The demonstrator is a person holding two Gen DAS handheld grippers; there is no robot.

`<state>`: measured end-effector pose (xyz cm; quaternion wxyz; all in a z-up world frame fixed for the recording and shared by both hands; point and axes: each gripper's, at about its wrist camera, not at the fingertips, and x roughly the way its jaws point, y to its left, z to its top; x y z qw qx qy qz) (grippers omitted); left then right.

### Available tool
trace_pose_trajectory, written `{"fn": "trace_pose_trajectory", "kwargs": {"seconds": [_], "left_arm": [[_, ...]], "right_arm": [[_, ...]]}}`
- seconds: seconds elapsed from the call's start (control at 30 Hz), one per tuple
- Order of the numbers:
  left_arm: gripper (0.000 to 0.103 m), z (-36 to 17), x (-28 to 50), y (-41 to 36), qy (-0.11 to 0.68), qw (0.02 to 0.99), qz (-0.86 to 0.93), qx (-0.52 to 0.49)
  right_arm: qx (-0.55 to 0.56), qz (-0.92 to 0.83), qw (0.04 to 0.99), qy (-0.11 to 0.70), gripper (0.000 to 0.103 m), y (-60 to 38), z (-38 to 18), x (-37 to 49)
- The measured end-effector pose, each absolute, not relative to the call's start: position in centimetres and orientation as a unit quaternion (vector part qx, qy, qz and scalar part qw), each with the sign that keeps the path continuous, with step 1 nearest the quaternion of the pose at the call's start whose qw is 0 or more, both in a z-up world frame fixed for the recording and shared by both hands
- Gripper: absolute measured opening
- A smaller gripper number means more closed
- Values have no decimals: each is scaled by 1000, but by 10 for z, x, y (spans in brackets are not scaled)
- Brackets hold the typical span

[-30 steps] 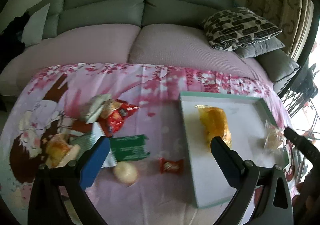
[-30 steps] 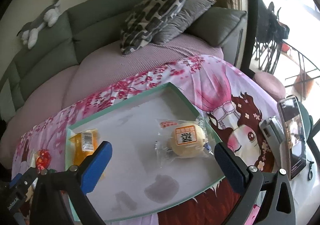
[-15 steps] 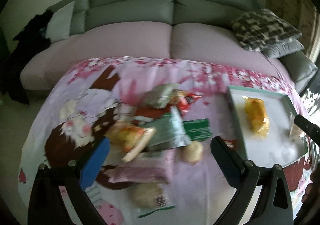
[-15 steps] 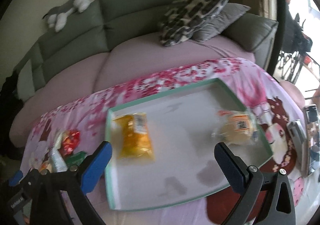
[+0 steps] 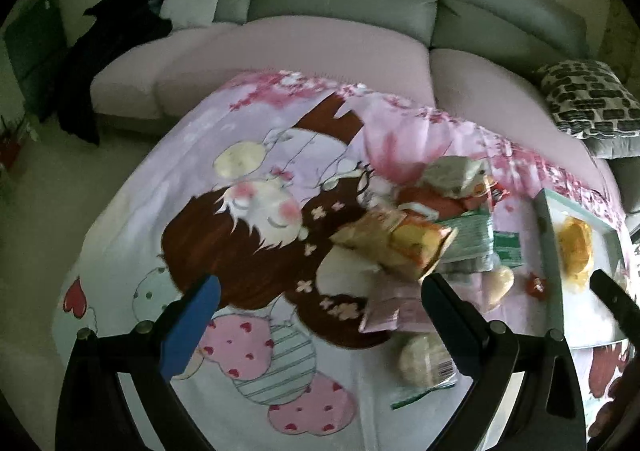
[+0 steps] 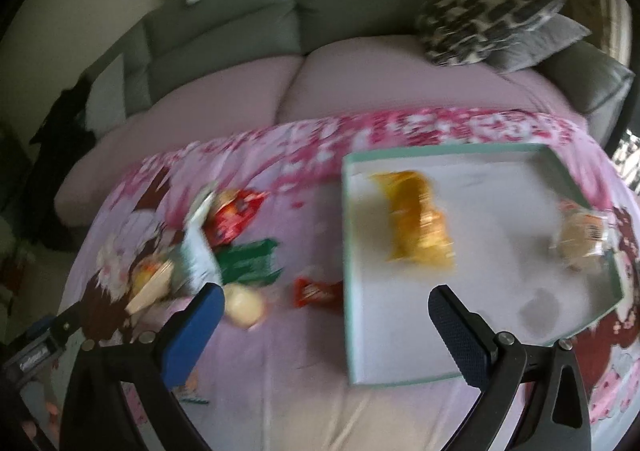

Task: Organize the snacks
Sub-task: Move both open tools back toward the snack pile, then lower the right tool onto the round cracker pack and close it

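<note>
A heap of snack packets (image 5: 432, 235) lies on the pink cartoon cloth, right of centre in the left wrist view; it also shows in the right wrist view (image 6: 208, 247). A pale round bun (image 6: 244, 305) and a small red candy (image 6: 316, 291) lie beside it. A white tray with a teal rim (image 6: 346, 271) holds a yellow packet (image 6: 416, 223) and a wrapped bun (image 6: 584, 235). My left gripper (image 5: 320, 295) is open and empty above the cloth, left of the heap. My right gripper (image 6: 326, 305) is open and empty above the tray's left edge.
A grey sofa with a pink seat cover (image 5: 320, 43) runs behind the table. Patterned cushions (image 6: 488, 15) lie at its right end, dark clothes (image 5: 120, 35) at its left. A wrapped bun (image 5: 426, 365) lies near the front edge.
Both grippers have swung to the left. The left one now faces the cloth left of the heap; the right one has moved from the tray toward the loose snacks. Both stay open.
</note>
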<state>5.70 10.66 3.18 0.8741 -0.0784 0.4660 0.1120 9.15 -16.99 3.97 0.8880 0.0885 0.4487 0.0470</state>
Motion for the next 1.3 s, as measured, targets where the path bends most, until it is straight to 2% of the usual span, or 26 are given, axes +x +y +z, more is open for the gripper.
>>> {"fn": "trace_pose_trajectory", "kwargs": {"seconds": [0.33, 0.7, 1.3], "left_arm": [[100, 3, 55, 109, 509, 853, 92, -73], [101, -30, 52, 113, 556, 823, 91, -71], [100, -36, 49, 140, 558, 815, 122, -100]], "right_arm": [[54, 94, 854, 508, 103, -125, 7, 91], [8, 135, 832, 537, 103, -86, -11, 81], [-37, 204, 810, 549, 102, -30, -30, 65]]}}
